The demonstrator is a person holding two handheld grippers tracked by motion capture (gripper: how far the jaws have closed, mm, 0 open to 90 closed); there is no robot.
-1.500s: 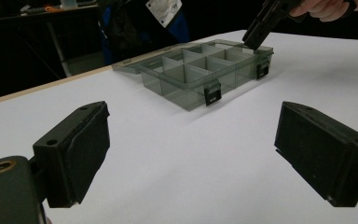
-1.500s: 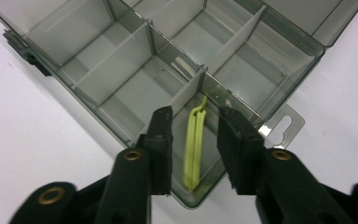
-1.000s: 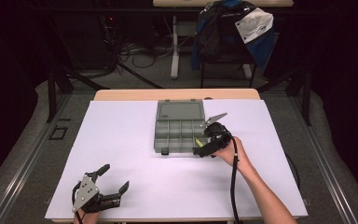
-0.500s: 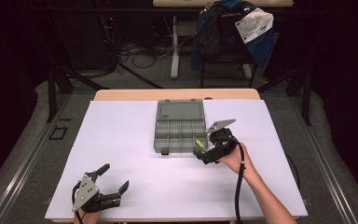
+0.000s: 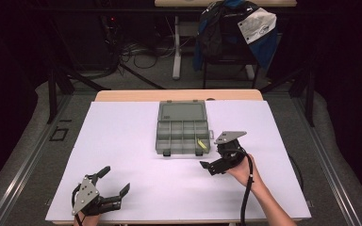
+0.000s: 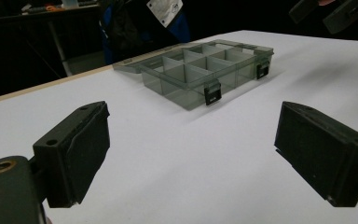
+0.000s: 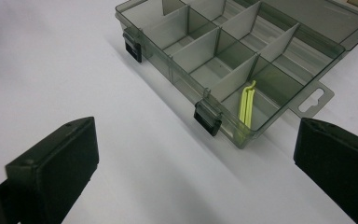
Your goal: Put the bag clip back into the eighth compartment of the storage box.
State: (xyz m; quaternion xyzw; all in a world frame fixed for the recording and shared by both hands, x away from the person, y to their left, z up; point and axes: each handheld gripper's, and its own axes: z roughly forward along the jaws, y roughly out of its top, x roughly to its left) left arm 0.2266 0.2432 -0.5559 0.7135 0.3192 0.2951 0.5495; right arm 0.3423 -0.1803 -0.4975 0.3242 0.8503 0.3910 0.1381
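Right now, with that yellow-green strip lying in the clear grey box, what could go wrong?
Two risks. The thin yellow-green strip leans against a divider in the near corner compartment of the open, smoke-grey plastic compartment box, so closing the flat lid might pinch it. The open right gripper hovers close to the box's latched front edge; a careless sweep could nudge the light box across the white table.

Clip (image 7: 246, 106) in box's (image 7: 177, 70) corner compartment

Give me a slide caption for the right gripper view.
Open tongs hover before the organizer box, yellow band in its corner compartment.
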